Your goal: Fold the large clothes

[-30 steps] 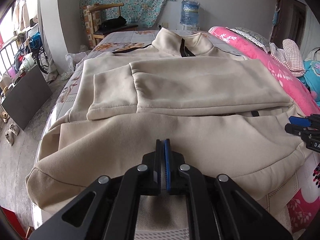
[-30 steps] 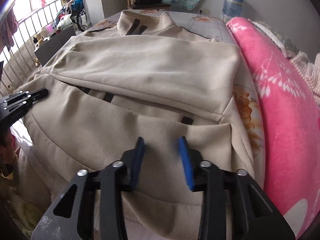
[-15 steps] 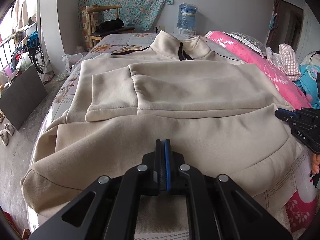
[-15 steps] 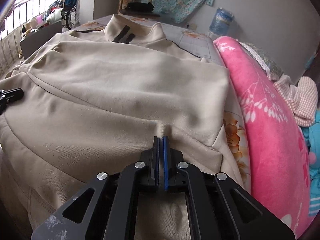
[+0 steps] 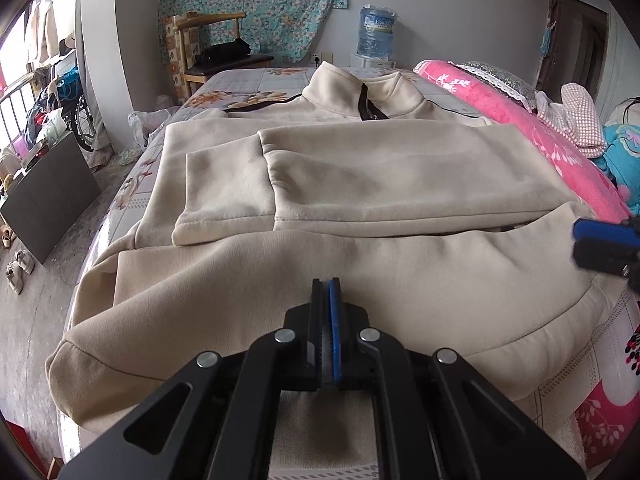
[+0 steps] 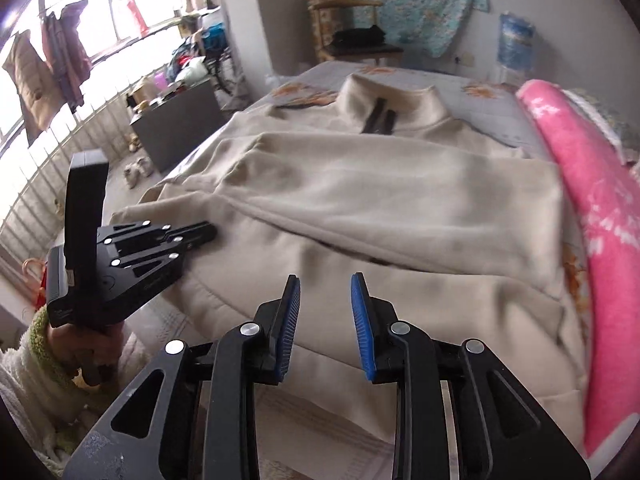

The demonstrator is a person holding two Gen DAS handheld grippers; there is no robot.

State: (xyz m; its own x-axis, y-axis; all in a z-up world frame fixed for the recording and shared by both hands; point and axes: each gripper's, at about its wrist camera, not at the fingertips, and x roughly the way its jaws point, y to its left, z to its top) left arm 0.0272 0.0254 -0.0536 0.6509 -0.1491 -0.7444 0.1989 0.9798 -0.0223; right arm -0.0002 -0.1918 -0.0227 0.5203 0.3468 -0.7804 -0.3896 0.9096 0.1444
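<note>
A large beige sweatshirt lies flat on the bed, collar and black zip at the far end, both sleeves folded across the chest. My left gripper is shut, its tips low over the near hem on the left side; no pinched cloth shows between the pads. My right gripper hovers just above the hem on the right side. Its jaws are opening, and nothing is between the blue pads.
A rolled pink blanket runs along the bed's right side. The floral sheet shows past the collar. A wooden chair and a water bottle stand at the far wall. A dark board leans on the floor at left.
The right gripper closed onto the hem cloth half a second ago, then let go, parted its jaws and drew back and up. The left gripper stayed shut in place.
</note>
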